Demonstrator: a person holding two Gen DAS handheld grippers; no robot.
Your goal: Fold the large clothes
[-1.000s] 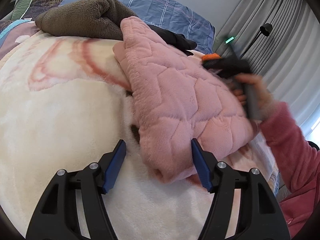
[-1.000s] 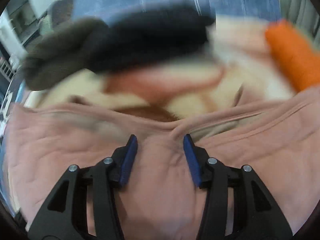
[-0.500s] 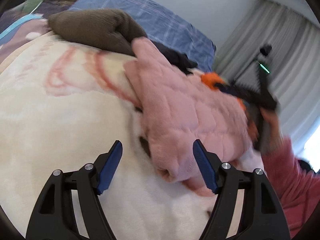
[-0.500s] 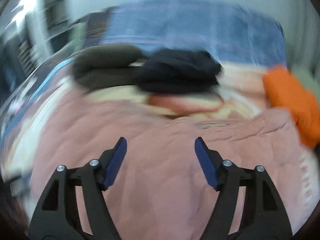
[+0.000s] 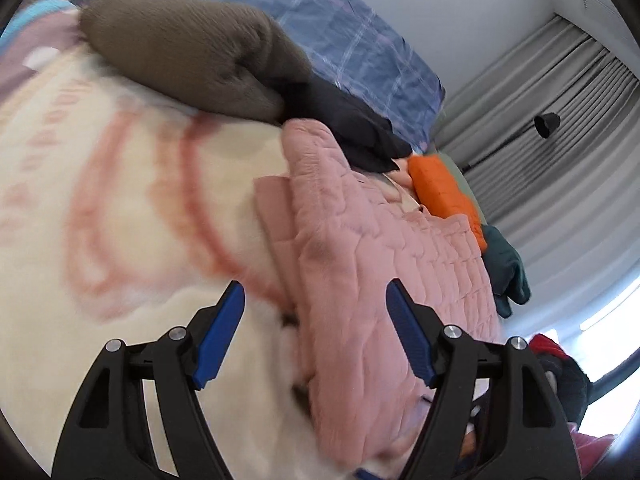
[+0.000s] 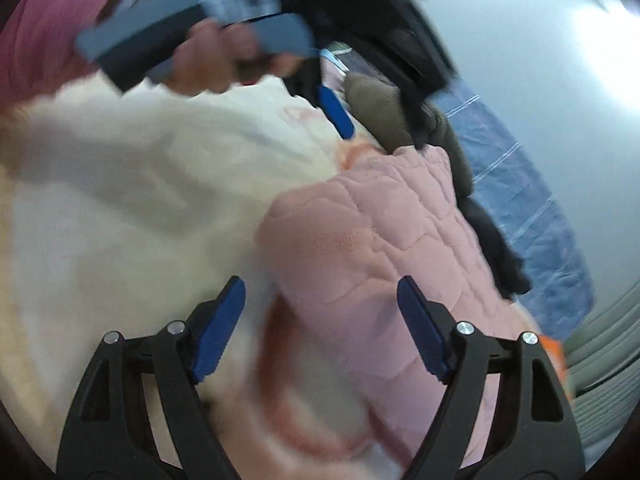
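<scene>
I have the bed [image 5: 120, 288] under both cameras, its cream blanket with a red printed ring covering most of what I see. The pink quilted garment [image 5: 360, 272] lies folded on it, a long bundle running from the near edge toward the head of the bed. At the head end sit a brown garment [image 5: 188, 52] and a black garment [image 5: 344, 120], touching each other; an orange garment [image 5: 440, 192] lies just beside the pink one's far side.

My left gripper [image 5: 316, 336] hangs with jaws wide over the bundle's near edge, gripping nothing. My right gripper [image 6: 320, 332] has just been opening; its jaws are wide, with pink fabric below them but not pinched.

My worry: a careless pinch could catch only the top layer, or the blanket too, and drag the fold open.

The right view is badly smeared, and the bundle's underside and far edge are hidden.
</scene>
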